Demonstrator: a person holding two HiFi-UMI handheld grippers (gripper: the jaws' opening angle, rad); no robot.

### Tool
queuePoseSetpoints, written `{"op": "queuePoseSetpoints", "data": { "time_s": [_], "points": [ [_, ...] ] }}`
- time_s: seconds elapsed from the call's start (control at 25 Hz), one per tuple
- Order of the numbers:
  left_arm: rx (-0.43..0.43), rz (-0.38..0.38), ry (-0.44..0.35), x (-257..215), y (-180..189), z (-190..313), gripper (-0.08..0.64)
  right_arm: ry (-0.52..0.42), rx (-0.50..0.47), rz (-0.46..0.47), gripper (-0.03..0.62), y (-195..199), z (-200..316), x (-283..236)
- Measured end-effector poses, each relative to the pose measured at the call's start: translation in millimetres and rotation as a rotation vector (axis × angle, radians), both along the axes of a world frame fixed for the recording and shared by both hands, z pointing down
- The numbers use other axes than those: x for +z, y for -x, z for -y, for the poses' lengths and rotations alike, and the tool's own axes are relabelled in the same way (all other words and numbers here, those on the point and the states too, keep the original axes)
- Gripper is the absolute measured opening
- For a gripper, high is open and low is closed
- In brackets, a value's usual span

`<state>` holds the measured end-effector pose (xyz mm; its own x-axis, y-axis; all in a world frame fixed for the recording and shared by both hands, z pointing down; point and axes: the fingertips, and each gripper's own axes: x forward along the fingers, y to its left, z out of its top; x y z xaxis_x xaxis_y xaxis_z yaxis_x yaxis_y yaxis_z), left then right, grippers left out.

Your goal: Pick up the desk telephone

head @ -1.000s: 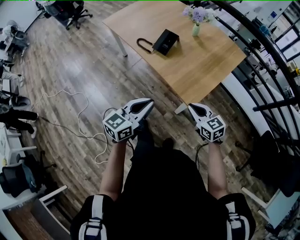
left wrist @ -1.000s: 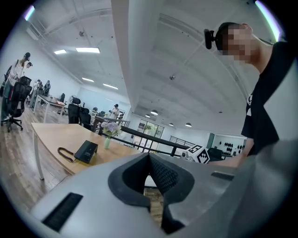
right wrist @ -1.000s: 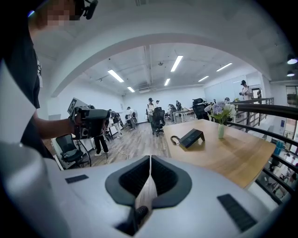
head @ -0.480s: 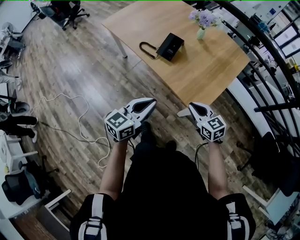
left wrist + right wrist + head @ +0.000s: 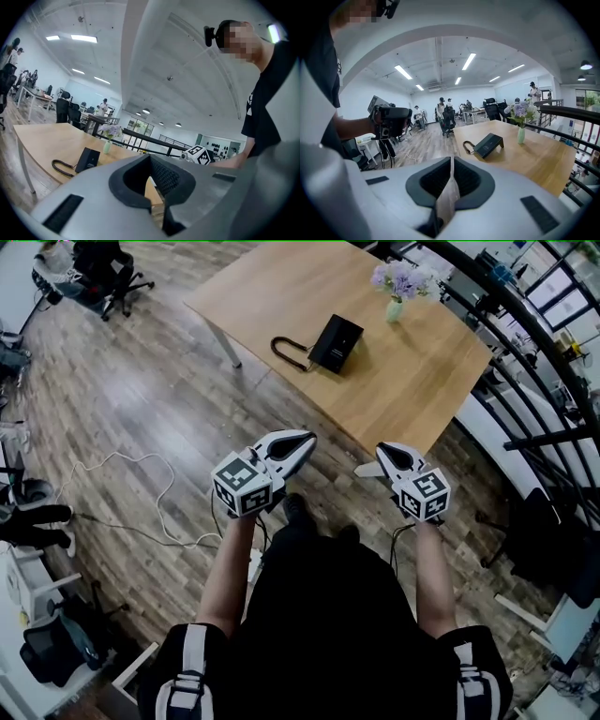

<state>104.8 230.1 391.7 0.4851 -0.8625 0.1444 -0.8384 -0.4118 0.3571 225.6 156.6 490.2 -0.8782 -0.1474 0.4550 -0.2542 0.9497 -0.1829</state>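
Though unobstructed, desk telephone (image 5: 336, 341) indistinct.

Extends the left forearm (image 5: 228, 568) and the right forearm (image 5: 432, 570), both bare, forward from the torso (image 5: 328, 634). Holds the left claw (image 5: 302, 440) out ahead, close to level, jaws together with nothing between them. Holds the right claw (image 5: 383, 452) alongside, apart from the left, tipped somewhat downward, jaws likewise together and empty. Angles the two tips slightly toward each other.
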Motion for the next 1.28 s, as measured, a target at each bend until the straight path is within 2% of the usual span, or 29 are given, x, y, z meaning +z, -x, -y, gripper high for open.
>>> {"op": "queuePoseSetpoints", "data": {
  "time_s": [0.24, 0.52, 0.68, 0.84, 1.08, 1.28],
  "points": [
    [0.032, -0.009, 0.018, 11, 30, -7, 0.021, -0.002, 0.026, -0.007, 0.026, 28, -7, 8],
    [0.030, 0.002, 0.042, 13, 68, -17, 0.021, 0.008, 0.063, -0.009, 0.026, 59, -16, 16],
    [0.013, -0.001, 0.033, 20, 90, -24, 0.021, 0.008, 0.036, -0.019, 0.026, 81, -28, 19],
    [-0.004, -0.014, 0.033, 25, 93, -31, 0.021, 0.011, 0.004, -0.045, 0.026, 86, -34, 28],
    [-0.029, -0.013, 0.044, 28, 108, -31, 0.021, 0.021, -0.004, -0.017, 0.026, 106, -22, 23],
    [-0.057, -0.004, 0.049, 26, 107, -15, 0.021, 0.027, -0.030, -0.011, 0.026, 106, -7, 24]
  ]
}}
